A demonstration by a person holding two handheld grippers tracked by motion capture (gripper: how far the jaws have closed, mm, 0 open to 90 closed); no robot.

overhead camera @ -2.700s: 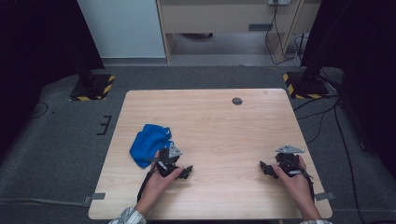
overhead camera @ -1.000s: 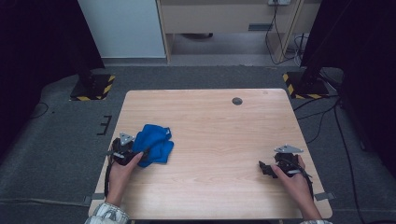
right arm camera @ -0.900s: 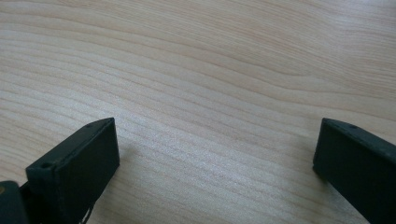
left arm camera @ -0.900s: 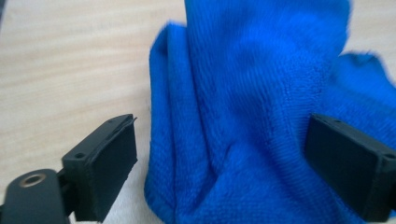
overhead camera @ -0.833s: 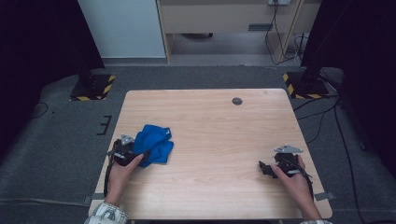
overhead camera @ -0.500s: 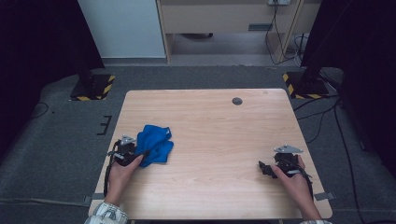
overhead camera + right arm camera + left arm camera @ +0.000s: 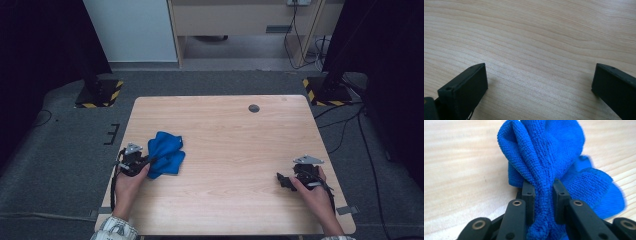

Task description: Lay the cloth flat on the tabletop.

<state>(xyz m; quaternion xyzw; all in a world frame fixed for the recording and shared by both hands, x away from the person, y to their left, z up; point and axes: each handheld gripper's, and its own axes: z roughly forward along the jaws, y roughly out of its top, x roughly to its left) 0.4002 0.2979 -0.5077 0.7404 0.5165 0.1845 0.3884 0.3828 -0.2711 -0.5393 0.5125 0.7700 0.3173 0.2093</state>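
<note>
Moved my left gripper (image 7: 146, 162) over to the table's (image 7: 240, 145) left edge, jaws just pinched the cloth (image 7: 166, 152); right gripper (image 7: 281, 180) sits wide open, empty.

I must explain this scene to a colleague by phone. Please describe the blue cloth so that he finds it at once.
Start at the wooden table. Near its left edge lies a crumpled blue microfibre cloth, pinched by the left gripper, whose jaws have just been closing on it. It is the table's one soft, brightly coloured thing.
</note>
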